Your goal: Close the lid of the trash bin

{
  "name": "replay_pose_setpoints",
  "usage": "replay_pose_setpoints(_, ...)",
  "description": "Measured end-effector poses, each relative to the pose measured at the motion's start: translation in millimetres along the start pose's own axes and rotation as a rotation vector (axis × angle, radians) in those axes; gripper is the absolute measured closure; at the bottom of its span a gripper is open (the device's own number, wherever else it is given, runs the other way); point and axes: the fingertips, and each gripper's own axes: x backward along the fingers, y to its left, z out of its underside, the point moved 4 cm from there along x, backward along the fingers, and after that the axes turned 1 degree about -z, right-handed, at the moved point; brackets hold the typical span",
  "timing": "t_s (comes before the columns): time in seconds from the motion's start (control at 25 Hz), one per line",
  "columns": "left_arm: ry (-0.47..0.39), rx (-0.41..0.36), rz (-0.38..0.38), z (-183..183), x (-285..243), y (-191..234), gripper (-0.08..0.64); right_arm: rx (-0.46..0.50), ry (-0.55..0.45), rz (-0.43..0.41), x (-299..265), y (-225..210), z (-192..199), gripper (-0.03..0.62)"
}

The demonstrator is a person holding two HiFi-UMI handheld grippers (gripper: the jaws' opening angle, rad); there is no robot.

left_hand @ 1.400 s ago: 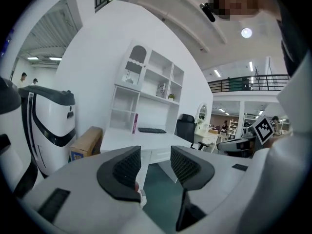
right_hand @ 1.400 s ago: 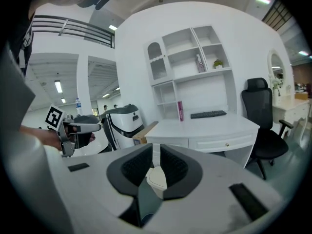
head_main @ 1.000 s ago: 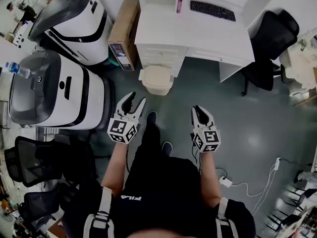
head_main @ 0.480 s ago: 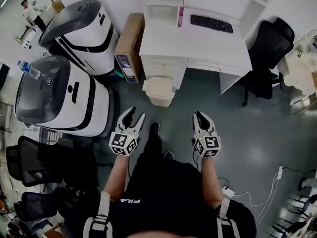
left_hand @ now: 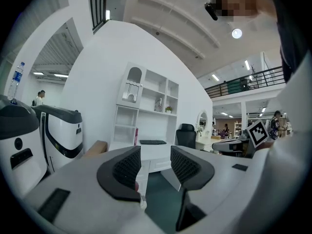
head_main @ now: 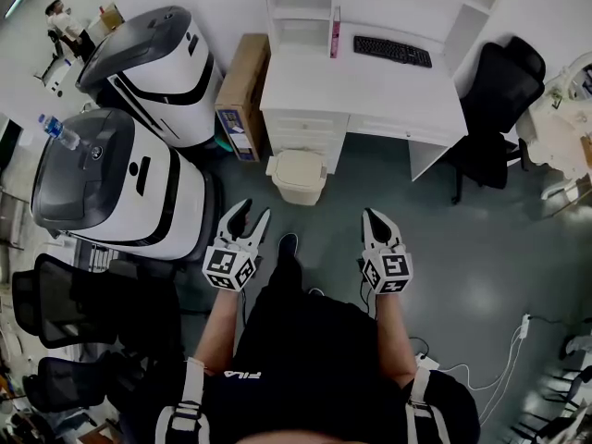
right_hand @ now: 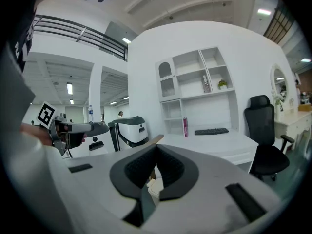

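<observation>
At the left of the frame stands a white-and-grey machine (head_main: 120, 188), with a water bottle (head_main: 57, 130) at its upper-left edge. Below centre-left, the left gripper (head_main: 250, 213) has its jaws spread well apart, with nothing between them. Above it, mid-frame, the cream trash bin (head_main: 298, 172) sits on the floor just in front of the white desk (head_main: 370, 86), its lid lying flat on top. Right of centre, the right gripper (head_main: 373, 215) has its jaws pressed together and holds nothing. A black office chair (head_main: 499, 91) is at the upper right.

There are 1 beige trash bin (head_main: 297, 174), 2 grippers (head_main: 252, 209) (head_main: 373, 215), 2 white-and-grey machines (head_main: 111, 188) (head_main: 157, 58), 1 white desk (head_main: 370, 86), 1 keyboard (head_main: 391, 51), 1 cardboard box (head_main: 242, 95), 3 black office chairs (head_main: 504, 91) (head_main: 55, 303) (head_main: 69, 384) and 1 water bottle (head_main: 58, 131).
</observation>
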Motion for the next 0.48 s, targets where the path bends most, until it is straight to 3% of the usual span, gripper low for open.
replay_pose_setpoints(0.36, -0.021, -0.028, -0.030, -5, 7, -12, 0.364, -0.016, 0.001, -0.013, 13, -10, 2, 0.586)
replay_pose_setpoints(0.48, -0.043, -0.053, -0.043, -8, 11, -21, 0.465, -0.021, -0.002, -0.022, 19, -13, 3, 0.586)
